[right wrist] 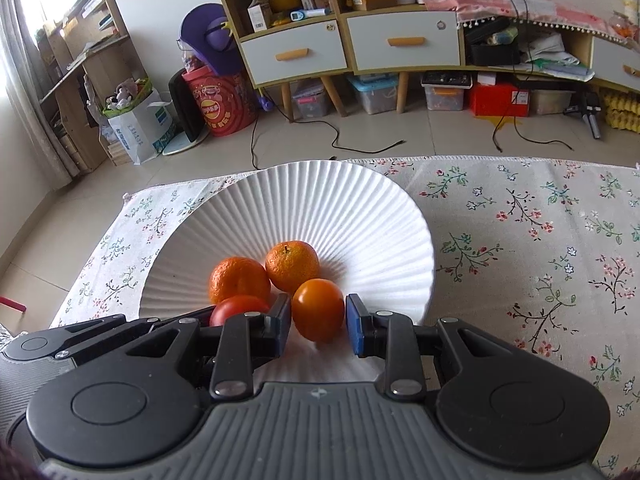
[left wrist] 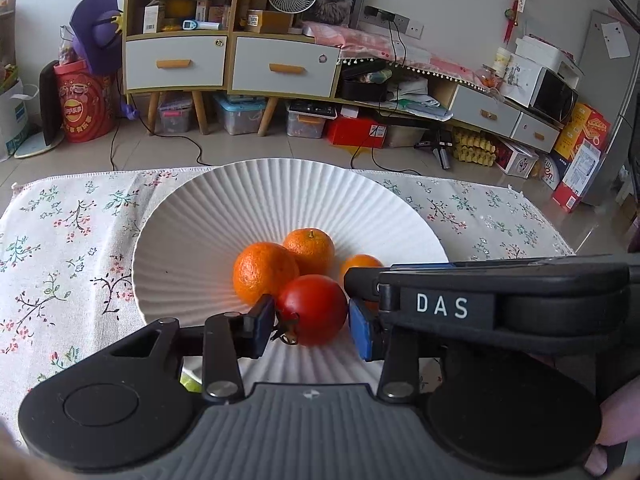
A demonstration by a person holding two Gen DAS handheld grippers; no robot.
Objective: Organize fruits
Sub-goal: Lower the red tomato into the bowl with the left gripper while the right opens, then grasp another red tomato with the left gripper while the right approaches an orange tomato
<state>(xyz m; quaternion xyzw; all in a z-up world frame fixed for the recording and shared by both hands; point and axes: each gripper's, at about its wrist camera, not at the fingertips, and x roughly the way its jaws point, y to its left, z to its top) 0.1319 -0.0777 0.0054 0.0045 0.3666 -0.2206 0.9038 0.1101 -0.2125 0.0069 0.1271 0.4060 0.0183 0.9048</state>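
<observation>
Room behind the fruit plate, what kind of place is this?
Most likely a lived-in home living room: a wooden cabinet with drawers, storage boxes on the tiled floor, and a floral tablecloth.

In the left wrist view, the right gripper (left wrist: 362, 312) hides most of the smooth orange fruit (left wrist: 360, 265). In the right wrist view, the left gripper's arm covers the lower half of the red tomato (right wrist: 239, 309). The plate's (right wrist: 344, 200) near rim lies hidden behind both grippers.
</observation>
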